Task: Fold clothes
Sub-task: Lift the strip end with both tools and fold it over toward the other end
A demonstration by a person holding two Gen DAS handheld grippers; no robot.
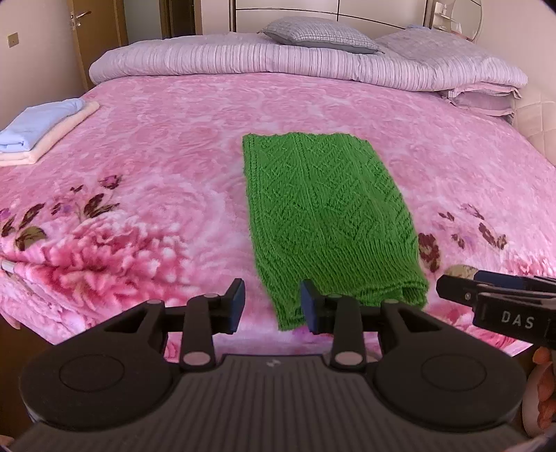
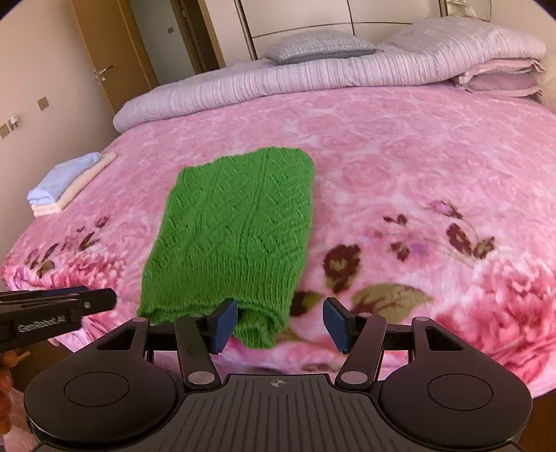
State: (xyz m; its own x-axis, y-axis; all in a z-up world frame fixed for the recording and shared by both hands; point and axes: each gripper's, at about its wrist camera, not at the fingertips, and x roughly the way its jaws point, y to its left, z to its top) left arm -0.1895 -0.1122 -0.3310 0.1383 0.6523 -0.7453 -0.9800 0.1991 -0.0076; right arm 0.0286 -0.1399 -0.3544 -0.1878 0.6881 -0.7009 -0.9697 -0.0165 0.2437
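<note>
Brass door handle (image 1: 79,16) beyond the folded green knit (image 1: 326,215), left-wrist view only.

I am in a bedroom at home: a big bed (image 1: 173,139) with a pink flower blanket, pillows (image 1: 323,34) at its far end.

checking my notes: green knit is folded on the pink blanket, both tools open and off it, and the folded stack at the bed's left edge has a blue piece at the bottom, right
One slip: in the stack, the blue piece lies on top, over the cream pieces, as the left wrist view shows. The rest holds: the green knit lies folded on the pink blanket, and the left tool and right tool are open, off it.
</note>
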